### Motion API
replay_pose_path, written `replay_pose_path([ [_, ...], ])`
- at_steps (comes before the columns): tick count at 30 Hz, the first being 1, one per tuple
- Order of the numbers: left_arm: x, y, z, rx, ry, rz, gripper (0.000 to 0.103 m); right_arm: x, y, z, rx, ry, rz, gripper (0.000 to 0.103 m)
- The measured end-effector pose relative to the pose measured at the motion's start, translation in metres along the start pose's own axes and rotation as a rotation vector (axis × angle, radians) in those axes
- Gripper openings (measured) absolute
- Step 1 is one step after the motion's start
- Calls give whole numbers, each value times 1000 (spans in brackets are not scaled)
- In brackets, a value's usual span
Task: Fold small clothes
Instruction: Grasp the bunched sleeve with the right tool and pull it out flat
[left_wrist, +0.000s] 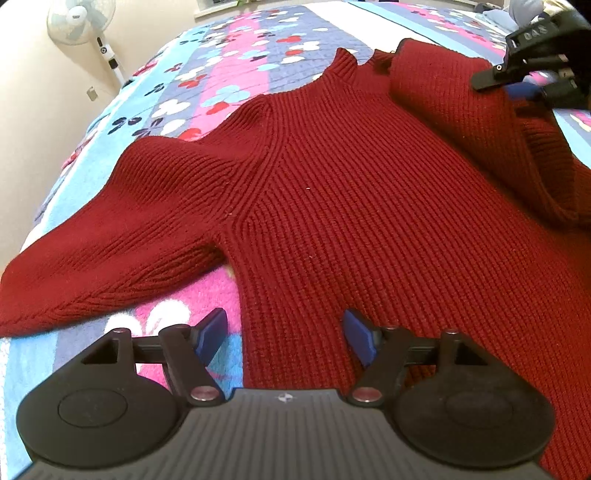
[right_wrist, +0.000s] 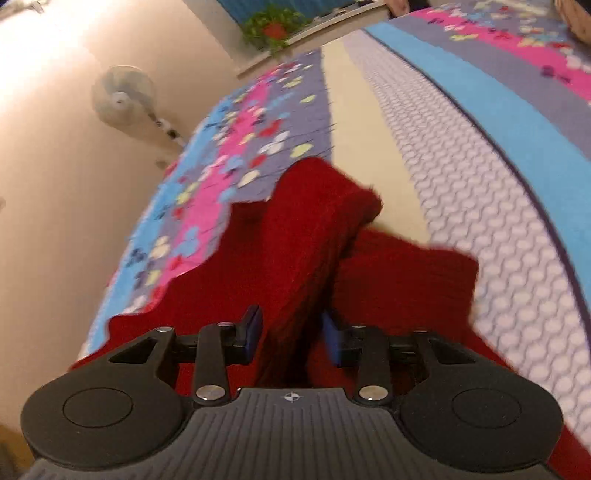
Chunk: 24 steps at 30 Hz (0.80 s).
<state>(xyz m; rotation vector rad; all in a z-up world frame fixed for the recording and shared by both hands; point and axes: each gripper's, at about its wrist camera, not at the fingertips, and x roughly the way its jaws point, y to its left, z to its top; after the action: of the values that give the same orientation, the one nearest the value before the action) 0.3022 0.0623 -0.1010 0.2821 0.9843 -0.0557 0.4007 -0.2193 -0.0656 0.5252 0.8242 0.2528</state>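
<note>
A dark red ribbed knit sweater (left_wrist: 351, 192) lies flat on the patterned bed quilt (left_wrist: 229, 74), collar at the far end. Its left sleeve (left_wrist: 110, 236) stretches out to the left. Its right sleeve (left_wrist: 480, 122) is folded in over the body. My left gripper (left_wrist: 284, 338) is open and empty, hovering over the sweater's lower hem. My right gripper (right_wrist: 291, 334) shows at the top right of the left wrist view (left_wrist: 532, 74). The right sleeve (right_wrist: 317, 229) runs between its blue fingers, which stand a little apart from the fabric.
A white standing fan (left_wrist: 83, 26) stands by the wall left of the bed. A window sill with a potted plant (right_wrist: 273, 27) is at the far end. A white textured cover (right_wrist: 480, 206) lies on the bed's right.
</note>
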Motion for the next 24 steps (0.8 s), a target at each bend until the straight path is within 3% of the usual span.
replay_pose_path([
  [4, 0, 3, -1, -11, 3, -10, 77, -28, 4, 40, -76, -124, -3, 10],
  [7, 1, 2, 0, -2, 2, -11, 77, -78, -28, 86, -52, -293, -63, 9],
  [8, 0, 3, 0, -3, 5, -13, 77, -99, -42, 100, -68, -381, -113, 9],
  [10, 1, 3, 1, -1, 6, -14, 77, -134, -72, 115, -175, -576, -296, 10],
  [11, 1, 2, 2, 2, 7, -13, 77, -142, -93, 120, -223, -615, -487, 10],
  [12, 1, 2, 2, 6, 6, -12, 77, -142, -120, 123, -219, -589, -655, 15],
  [13, 2, 1, 2, 10, 5, -10, 77, -141, -149, 122, -167, -535, -752, 27],
  [15, 2, -1, 3, 13, 3, -7, 77, -143, -219, 105, 35, -383, -853, 32],
  [19, 1, -4, 1, 20, -5, -2, 77, -151, -286, 31, 229, -293, -811, 32],
  [22, -2, -4, 0, 20, -11, -2, 77, -154, -288, -17, 212, -279, -740, 32],
  [24, -2, -3, -1, 14, -14, -5, 77, -152, -271, -28, 164, -270, -711, 32],
])
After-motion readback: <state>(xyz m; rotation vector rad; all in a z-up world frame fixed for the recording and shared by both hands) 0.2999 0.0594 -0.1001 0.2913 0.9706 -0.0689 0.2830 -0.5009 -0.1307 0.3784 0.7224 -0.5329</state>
